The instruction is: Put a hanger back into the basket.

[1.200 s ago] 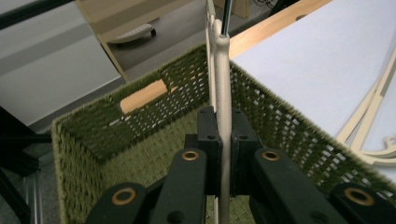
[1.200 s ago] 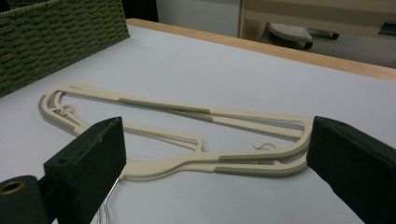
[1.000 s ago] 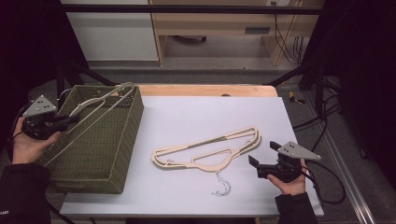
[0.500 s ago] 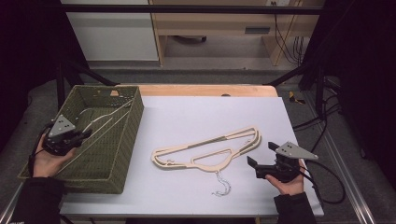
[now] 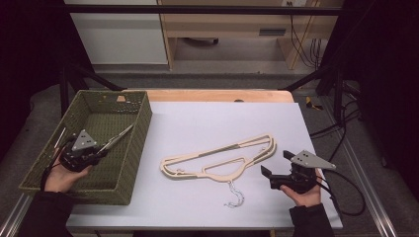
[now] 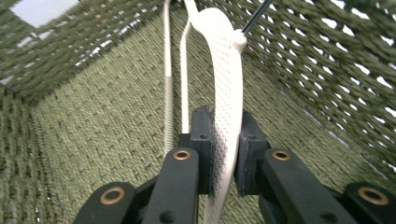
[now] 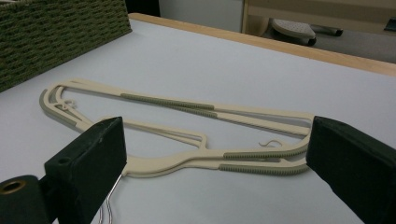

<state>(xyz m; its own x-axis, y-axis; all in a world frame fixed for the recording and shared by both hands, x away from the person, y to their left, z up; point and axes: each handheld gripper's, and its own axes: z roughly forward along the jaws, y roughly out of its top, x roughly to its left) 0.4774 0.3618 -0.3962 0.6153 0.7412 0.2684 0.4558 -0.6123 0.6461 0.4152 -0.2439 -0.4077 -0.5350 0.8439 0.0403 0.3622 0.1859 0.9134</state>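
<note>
From the high view, your left gripper (image 5: 81, 150) has come down with its hanger (image 5: 114, 138) from the rim of the woven basket (image 5: 141, 128) to low inside it, so the hanger now lies slanted along the basket's right wall instead of hanging over the top edge. I judge the drop-off nearly finished, with only the release left. The other hangers (image 5: 220, 159) lie flat on the pale table (image 5: 197, 123), to the right of the basket and apart from it, their wire hooks pointing toward you. Your right gripper (image 5: 281, 170) rests beside them, on the side away from the basket, and has not shifted. In the left gripper view, the jaws have just been opening a little, yet the cream hanger arm (image 6: 226, 93) sits between the two black pads (image 6: 203, 140) and they look pressed against its dotted, slightly curved surface. A thin ribbed bar runs beside it, and all around is the olive basket weave (image 6: 93, 116), coarse rope with light showing through the gaps in its walls. In the right gripper view, your jaws stand wide apart and empty, framing the stacked hangers (image 7: 187, 116): flat cream plastic, smooth and slim, with grey-green ribbed grip strips along the shoulders, lying well clear of the basket side (image 7: 60, 32).
</note>
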